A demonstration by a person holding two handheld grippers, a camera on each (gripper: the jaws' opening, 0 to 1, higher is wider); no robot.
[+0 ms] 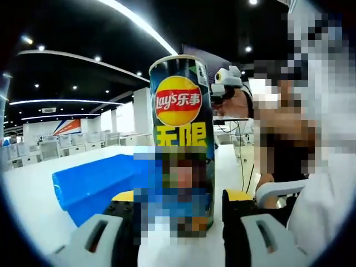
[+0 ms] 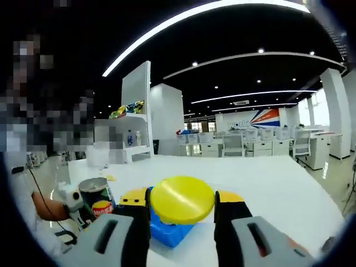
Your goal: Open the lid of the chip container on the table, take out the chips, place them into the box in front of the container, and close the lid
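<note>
A tall dark Lay's chip can (image 1: 181, 111) stands upright between the jaws of my left gripper (image 1: 181, 203), which press on its sides. In the right gripper view the same can (image 2: 97, 201) sits low on the left, its top uncovered, with the left gripper (image 2: 73, 208) around it. My right gripper (image 2: 182, 203) is shut on the round yellow lid (image 2: 182, 199), held up flat above the table. A blue box (image 1: 92, 186) lies left of the can, and a corner of the box (image 2: 167, 233) shows under the lid. The right gripper (image 1: 225, 86) appears behind the can's top.
The white table (image 2: 278, 189) stretches wide to the right. A person in a white sleeve (image 1: 311, 206) stands close on the can's right side, and a thin cable (image 1: 243, 167) hangs by the table edge. Desks and shelves stand far behind.
</note>
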